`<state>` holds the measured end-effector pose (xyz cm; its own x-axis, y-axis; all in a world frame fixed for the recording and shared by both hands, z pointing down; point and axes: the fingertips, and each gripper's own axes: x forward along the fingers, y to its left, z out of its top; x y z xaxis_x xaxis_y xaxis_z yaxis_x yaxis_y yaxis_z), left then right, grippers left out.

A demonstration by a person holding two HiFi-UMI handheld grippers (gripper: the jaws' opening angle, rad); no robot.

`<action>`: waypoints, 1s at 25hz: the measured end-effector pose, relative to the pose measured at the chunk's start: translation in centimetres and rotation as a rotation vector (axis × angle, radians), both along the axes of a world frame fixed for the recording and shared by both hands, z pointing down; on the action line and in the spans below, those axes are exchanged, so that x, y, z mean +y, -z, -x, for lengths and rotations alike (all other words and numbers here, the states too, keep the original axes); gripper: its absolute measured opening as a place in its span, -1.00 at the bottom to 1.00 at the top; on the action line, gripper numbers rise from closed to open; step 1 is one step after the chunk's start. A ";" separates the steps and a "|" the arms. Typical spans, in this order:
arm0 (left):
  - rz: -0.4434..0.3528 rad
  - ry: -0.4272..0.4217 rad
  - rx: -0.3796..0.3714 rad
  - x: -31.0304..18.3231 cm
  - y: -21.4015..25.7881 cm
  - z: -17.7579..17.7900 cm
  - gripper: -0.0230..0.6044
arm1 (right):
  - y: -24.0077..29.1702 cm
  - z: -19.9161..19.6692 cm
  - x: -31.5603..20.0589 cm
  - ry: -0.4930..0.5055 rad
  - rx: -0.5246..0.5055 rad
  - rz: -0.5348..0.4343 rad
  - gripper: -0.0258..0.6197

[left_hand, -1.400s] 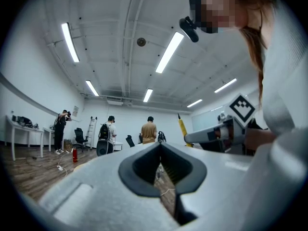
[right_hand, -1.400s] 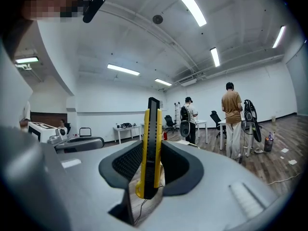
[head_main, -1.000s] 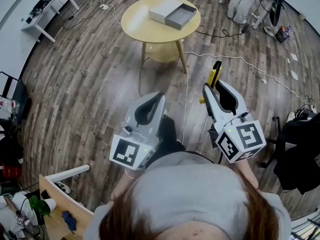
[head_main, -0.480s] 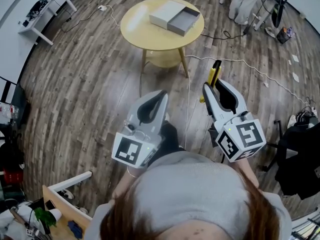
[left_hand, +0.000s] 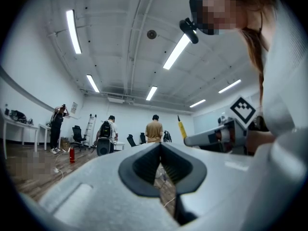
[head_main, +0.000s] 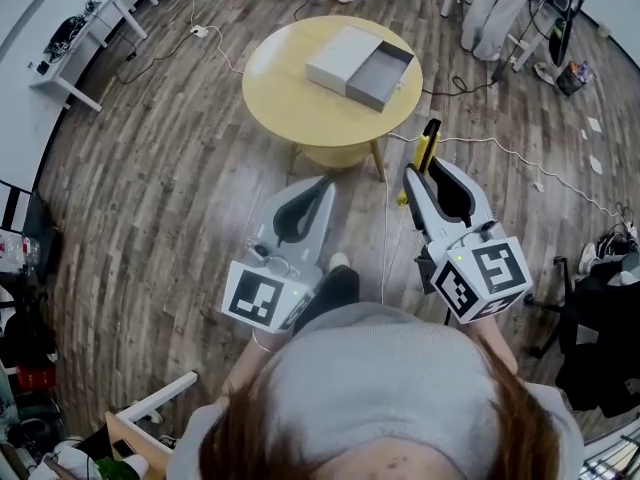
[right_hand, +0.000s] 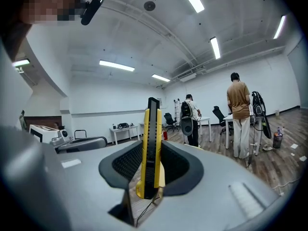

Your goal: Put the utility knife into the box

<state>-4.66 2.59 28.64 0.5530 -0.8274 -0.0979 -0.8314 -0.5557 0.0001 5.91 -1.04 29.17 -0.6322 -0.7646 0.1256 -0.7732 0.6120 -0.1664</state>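
Observation:
In the head view an open box, a white sleeve (head_main: 338, 55) with a grey tray (head_main: 381, 74) slid out, lies on the round yellow table (head_main: 290, 88) ahead of me. My right gripper (head_main: 420, 175) is shut on the yellow and black utility knife (head_main: 430, 144), which sticks up past the jaws towards the table. The right gripper view shows the knife (right_hand: 153, 143) upright, clamped between the dark pads (right_hand: 177, 165). My left gripper (head_main: 321, 187) is level with the right one and to its left, shut with nothing in it. Its tips meet in the left gripper view (left_hand: 160, 146). Both grippers hang over the floor, short of the table.
A white cable (head_main: 520, 161) and a black one trail over the wooden floor right of the table. A white desk (head_main: 85, 28) stands far left, dark chairs (head_main: 600, 348) at the right, a wooden shelf (head_main: 150, 418) at the bottom left. Several people stand far off.
The table and box have drawn closer and lower in the head view. Both grippers keep their pose, and the knife stays in the right one.

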 end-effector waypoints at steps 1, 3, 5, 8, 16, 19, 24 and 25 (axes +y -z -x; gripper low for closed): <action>-0.001 -0.007 -0.001 -1.0 0.1 0.4 -0.92 | 0.1 0.4 -1.0 -0.006 -0.002 -0.002 -0.54; 0.000 -0.019 -0.002 -2.9 0.1 1.3 -0.92 | 0.2 1.4 -2.9 -0.015 -0.005 -0.003 -0.54; 0.001 -0.030 -0.004 -4.5 0.1 2.0 -0.92 | 0.3 2.2 -4.4 -0.023 -0.008 -0.004 -0.54; 0.002 -0.052 -0.014 -6.5 0.1 3.0 -0.92 | 0.3 3.0 -6.3 -0.047 -0.014 -0.005 -0.54; 0.042 -0.096 -0.013 -10.6 -1.5 3.2 -0.92 | -1.3 3.2 -9.7 -0.090 -0.006 0.040 -0.54; 0.050 -0.097 -0.004 -12.2 -1.9 3.5 -0.92 | -1.7 3.4 -11.4 -0.092 -0.005 0.051 -0.54; 0.057 -0.086 -0.008 -15.1 -2.3 3.8 -0.92 | -2.4 4.2 -14.7 -0.069 0.000 0.064 -0.54; 0.056 -0.083 -0.008 -16.0 -2.3 3.8 -0.92 | -2.4 4.4 -15.6 -0.061 -0.001 0.064 -0.54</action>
<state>-8.49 -13.43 30.98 0.6203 -0.7829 -0.0479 -0.7827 -0.6218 0.0267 1.48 -16.66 31.61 -0.5845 -0.7924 0.1745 -0.8087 0.5515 -0.2044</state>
